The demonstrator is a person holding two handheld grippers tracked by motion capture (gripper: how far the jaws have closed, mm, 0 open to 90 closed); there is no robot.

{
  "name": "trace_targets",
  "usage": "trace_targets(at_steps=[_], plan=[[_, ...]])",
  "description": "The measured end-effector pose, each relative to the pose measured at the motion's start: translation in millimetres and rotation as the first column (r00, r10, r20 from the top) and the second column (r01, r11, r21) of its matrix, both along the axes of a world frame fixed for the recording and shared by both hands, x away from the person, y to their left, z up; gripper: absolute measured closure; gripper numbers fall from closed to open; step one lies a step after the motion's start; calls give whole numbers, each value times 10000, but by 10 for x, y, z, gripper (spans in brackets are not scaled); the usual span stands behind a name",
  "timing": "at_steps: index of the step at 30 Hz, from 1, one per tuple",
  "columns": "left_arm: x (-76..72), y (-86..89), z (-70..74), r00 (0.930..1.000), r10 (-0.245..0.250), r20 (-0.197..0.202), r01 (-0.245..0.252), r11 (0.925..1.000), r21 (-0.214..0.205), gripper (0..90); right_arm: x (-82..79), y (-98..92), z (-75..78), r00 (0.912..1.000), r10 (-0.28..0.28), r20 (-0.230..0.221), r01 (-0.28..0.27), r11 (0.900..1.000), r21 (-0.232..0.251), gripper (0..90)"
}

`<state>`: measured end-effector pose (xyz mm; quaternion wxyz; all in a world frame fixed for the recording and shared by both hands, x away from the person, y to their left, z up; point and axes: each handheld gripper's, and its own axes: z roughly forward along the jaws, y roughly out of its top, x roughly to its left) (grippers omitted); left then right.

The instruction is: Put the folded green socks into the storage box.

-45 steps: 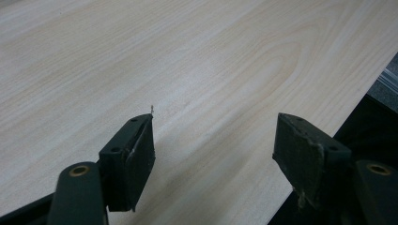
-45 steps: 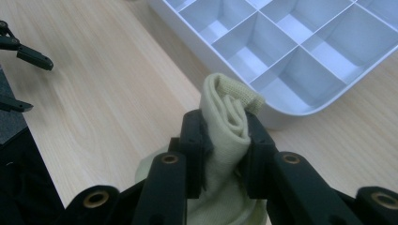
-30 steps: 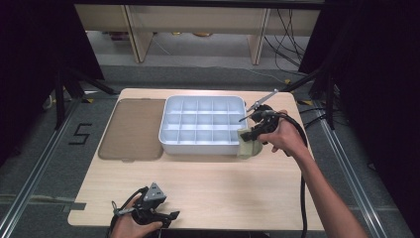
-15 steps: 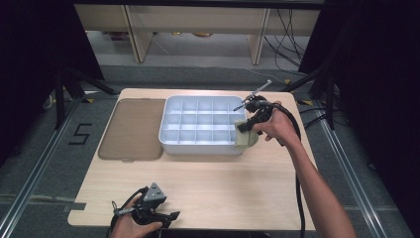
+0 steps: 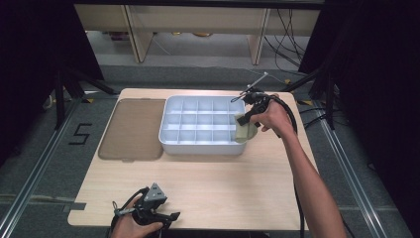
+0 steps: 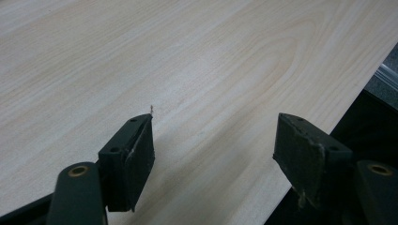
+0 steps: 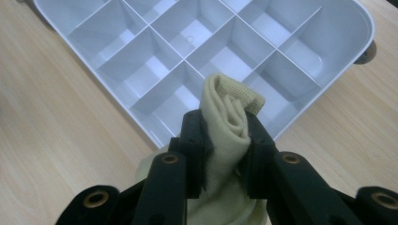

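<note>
Cloth going to the tray
Right tongs (image 7: 224, 140) clamp the cloth (image 7: 228, 117) at center frame; next, lower into tray (image 7: 328, 93). Left tongs (image 6: 216, 150) released.

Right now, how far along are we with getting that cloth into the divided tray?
Done: the right gripper has the rolled pale yellow cloth clamped between its jaws, lifted at the white divided tray's right edge. In hand: carrying it over the compartments, all of which look bare. Left: lowering it into a cell and letting go. The brown lid lies beside the tray; the left gripper waits open over bare table.
</note>
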<state>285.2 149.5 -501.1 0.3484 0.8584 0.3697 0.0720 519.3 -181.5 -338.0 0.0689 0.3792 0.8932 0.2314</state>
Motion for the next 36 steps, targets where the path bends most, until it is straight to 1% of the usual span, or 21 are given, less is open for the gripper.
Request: trace_targets(at_steps=[1,2,3,4,6,8,9,12,13,14,16,20,21,23,25,28,29,30,32,35,36], plan=[[-4,-2,3,10000,-82,-47,82,9999,-58,285,13,2,-12,10000,-41,-23,41,10000,1,744],[-4,1,10,9999,-153,-73,153,9999,9,286,23,6,-24,9999,-101,-95,101,9999,7,744],[-3,-3,1,10000,-90,-11,90,9999,-120,286,48,5,-39,10000,-73,40,73,10000,-52,744],[-3,-3,0,10000,-63,-18,63,9999,-126,285,66,13,-57,9998,-203,21,203,9998,-23,744],[-8,-5,-6,9998,156,-86,-157,9998,-145,286,92,23,-92,9997,-246,6,246,9997,-7,744],[-5,-2,-4,9999,102,-65,-103,9999,-138,285,120,37,-133,9998,-175,25,175,9998,-27,744],[-10,-4,-4,9998,181,-100,-183,9997,-151,285,129,46,-153,9997,-225,8,225,9997,-36,744],[-12,-9,-2,9999,61,-98,-63,9998,-205,285,170,61,-214,9996,-265,54,266,9994,-211,744],[-10,-7,2,10000,-40,-49,40,9999,-140,286,181,68,-229,9996,-277,61,278,9994,-199,744],[-15,-11,-2,9999,29,-118,-31,9998,-180,286,194,74,-242,9995,-298,87,299,9994,-175,744],[-7,-9,-4,9999,-101,-37,101,9998,-141,286,215,82,-262,9994,-326,142,329,9992,-245,743],[-7,-9,-7,9999,-109,-47,109,9998,-141,286,242,107,-307,9991,-369,193,376,9985,-388,744],[-9,-8,-3,9999,-94,-58,94,9999,-133,286,241,117,-321,9987,-486,150,493,9977,-461,744],[-13,-10,1,10000,-62,-56,62,9999,-135,287,249,128,-372,9990,-371,235,383,9979,-518,744],[-16,-11,-1,9999,-91,-74,91,9999,-83,289,243,149,-429,9990,-450,57,453,9977,-508,744],[-14,-14,1,9999,-111,-50,111,9999,11,290,250,158,-502,9993,-320,186,335,9960,-828,744],[-14,-11,8,9997,-230,-105,230,9997,34,290,253,158,-520,9994,-328,149,339,9963,-784,744],[-11,-17,0,10000,-72,-36,72,10000,1,289,256,156,-536,9993,-330,201,345,9963,-787,744],[-11,-17,-3,10000,-78,-53,78,10000,-3,290,251,156,-572,9993,-338,164,350,9963,-783,744],[-11,-20,-13,10000,-85,-53,85,10000,-47,290,251,162,-621,9997,-175,164,190,9952,-961,743],[-12,-19,-13,9999,-106,-70,106,9999,-16,290,245,166,-637,9997,-155,198,172,9956,-920,743]])
